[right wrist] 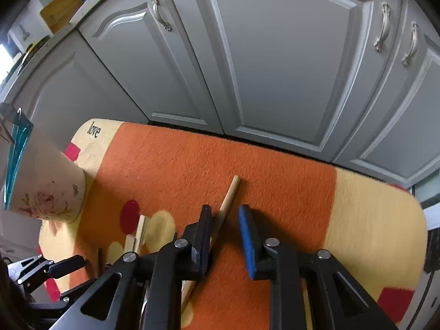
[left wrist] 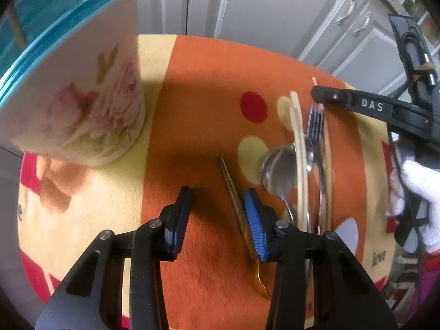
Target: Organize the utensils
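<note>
While the left gripper (left wrist: 217, 220) stands with its jaws apart over bare orange pile, nothing between the ribbed blue pads, a slim brown-gold utensil (left wrist: 236, 209) lies just under its right finger, still flat on the mat. The right gripper (right wrist: 225, 236) also shows a clear gap with only rug in it; a wooden stick (right wrist: 224, 211) runs under its left finger rather than between the two, so neither tool holds anything.

By my reading this is the approach to a pick, with no utensil yet lifted. The next move calls for each gripper to shift sideways until its thin piece sits centred in the gap, then sink low (these things lie nearly flush with the pile) before closing.

Beside the left gripper is the loose heap: a shiny steel spoon (left wrist: 277, 170), a fork (left wrist: 315, 122) and pale flat wooden sticks (left wrist: 298, 143), overlapping. The smooth, rose-printed holder (left wrist: 82, 104), tapered with a teal rim, stands well apart on the fuzzy rug (left wrist: 198, 104) before grey panelled cabinet doors (right wrist: 275, 63).
</note>
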{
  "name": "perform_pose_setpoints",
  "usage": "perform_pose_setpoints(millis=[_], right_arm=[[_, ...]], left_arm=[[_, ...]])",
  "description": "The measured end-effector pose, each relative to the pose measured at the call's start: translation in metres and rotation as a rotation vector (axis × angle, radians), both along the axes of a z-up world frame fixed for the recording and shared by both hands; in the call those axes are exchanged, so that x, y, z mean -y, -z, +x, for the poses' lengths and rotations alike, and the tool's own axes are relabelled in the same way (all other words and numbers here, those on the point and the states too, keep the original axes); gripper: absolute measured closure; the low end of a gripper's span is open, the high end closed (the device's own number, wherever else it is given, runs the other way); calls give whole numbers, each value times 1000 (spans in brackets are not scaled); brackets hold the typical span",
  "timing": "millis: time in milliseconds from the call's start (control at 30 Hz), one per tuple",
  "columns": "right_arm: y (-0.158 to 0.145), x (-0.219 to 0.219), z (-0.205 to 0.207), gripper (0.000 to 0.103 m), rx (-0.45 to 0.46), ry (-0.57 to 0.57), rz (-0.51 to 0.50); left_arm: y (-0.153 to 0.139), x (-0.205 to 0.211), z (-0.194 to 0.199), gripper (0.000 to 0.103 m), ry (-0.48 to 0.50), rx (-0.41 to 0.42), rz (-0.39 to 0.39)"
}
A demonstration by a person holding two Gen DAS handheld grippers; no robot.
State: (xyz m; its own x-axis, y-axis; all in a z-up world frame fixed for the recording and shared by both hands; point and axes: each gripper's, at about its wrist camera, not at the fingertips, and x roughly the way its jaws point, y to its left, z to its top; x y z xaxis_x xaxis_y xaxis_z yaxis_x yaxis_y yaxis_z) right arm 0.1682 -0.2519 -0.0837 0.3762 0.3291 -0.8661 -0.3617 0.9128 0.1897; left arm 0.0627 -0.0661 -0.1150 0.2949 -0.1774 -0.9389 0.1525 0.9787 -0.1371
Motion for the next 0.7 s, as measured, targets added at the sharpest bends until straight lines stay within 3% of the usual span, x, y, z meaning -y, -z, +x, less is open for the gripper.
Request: perform_pose_setpoints(millis=[67,133,167,300,500,700], right_arm=[[0,4,4,93,-2,1,9],[1,7,7,93,-14,-1,29],[0,9,7,94,-16,-6,34],[-10,16,-3,95,-9,-10,105],[-48,34,-38,96,52,-35,236],[-81,39,-78,97,119,-67,281]], left_arm=[[0,4,2,74,16,10,20],[1,6,4,90,33,20,17],[1,6,6,92,38,19,9],[-3,-11,9,95,3,-31,-103],[-39,-28,-9,96,11,25,-173],[-74,-38,-31,97,43,89,-214]])
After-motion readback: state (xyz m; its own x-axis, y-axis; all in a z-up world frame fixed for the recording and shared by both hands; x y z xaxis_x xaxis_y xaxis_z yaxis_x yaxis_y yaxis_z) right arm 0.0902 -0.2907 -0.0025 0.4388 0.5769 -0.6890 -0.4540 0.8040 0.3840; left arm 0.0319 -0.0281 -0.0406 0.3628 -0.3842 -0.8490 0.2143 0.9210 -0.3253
